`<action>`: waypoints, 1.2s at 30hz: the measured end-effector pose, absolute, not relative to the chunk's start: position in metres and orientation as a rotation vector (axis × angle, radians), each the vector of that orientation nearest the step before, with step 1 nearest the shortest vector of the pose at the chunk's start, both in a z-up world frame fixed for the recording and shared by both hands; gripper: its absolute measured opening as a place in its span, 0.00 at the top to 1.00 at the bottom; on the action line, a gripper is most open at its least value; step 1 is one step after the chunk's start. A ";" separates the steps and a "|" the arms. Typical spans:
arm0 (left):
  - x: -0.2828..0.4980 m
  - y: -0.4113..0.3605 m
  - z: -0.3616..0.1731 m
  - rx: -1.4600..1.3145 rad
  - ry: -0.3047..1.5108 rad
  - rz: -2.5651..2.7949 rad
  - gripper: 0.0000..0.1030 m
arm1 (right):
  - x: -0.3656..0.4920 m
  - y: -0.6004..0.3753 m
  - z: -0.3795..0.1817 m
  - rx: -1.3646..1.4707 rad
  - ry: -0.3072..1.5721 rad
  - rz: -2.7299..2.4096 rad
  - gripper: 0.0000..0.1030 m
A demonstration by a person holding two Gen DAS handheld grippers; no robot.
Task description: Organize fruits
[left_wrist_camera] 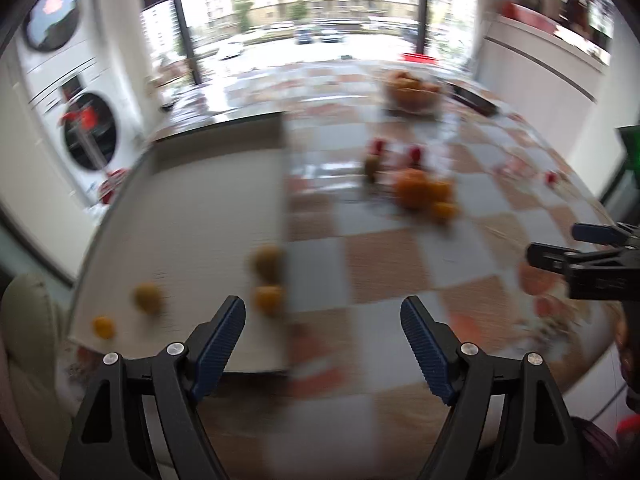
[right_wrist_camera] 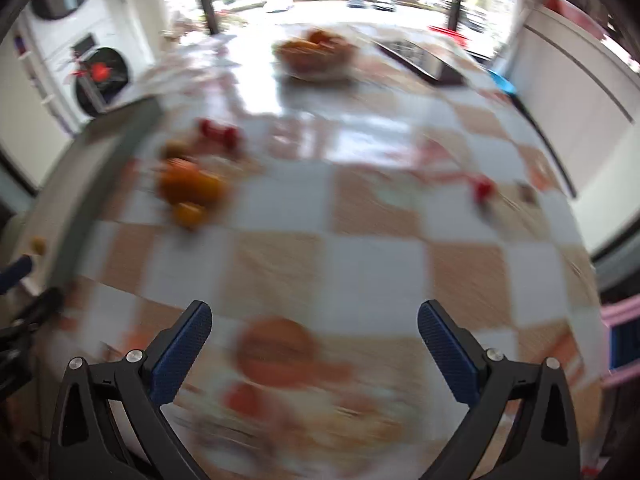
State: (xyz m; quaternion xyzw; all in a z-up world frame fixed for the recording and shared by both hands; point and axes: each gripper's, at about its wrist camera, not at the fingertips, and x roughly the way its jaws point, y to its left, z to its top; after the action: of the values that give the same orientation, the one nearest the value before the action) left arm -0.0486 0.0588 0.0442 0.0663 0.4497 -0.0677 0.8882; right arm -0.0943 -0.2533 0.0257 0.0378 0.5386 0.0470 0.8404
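Both the left gripper [left_wrist_camera: 323, 320] and right gripper [right_wrist_camera: 315, 322] hover with fingers spread, holding nothing; orange fruits [left_wrist_camera: 424, 194] cluster at one o'clock on the checkered counter [left_wrist_camera: 384, 260].

Checkered tablecloth [right_wrist_camera: 372, 256], stacked front-loading washers [left_wrist_camera: 86, 132] at left, large window [left_wrist_camera: 300, 8] beyond, white cabinet [left_wrist_camera: 532, 76] at right.

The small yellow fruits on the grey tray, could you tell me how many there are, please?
4 on the grey tray: two by its right edge, two nearer its left front. Blur may hide more.
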 end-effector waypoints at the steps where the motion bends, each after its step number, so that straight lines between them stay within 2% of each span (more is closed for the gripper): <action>1: -0.050 0.049 0.043 0.152 0.938 -0.160 0.21 | -0.097 -0.263 0.021 0.082 1.148 0.071 0.00; 6: -0.049 0.015 0.040 0.226 0.965 -0.195 0.21 | -0.104 -0.290 0.013 0.112 1.153 0.032 0.00; 36: -0.012 0.009 0.019 0.161 1.098 -0.120 0.21 | -0.118 -0.292 0.006 0.052 1.071 0.036 0.00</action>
State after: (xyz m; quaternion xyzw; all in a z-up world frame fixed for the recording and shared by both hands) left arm -0.0119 0.0093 0.0191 0.0763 0.5211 -0.0570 0.8481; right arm -0.1179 -0.2923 0.0061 0.0247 0.5102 0.0174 0.8596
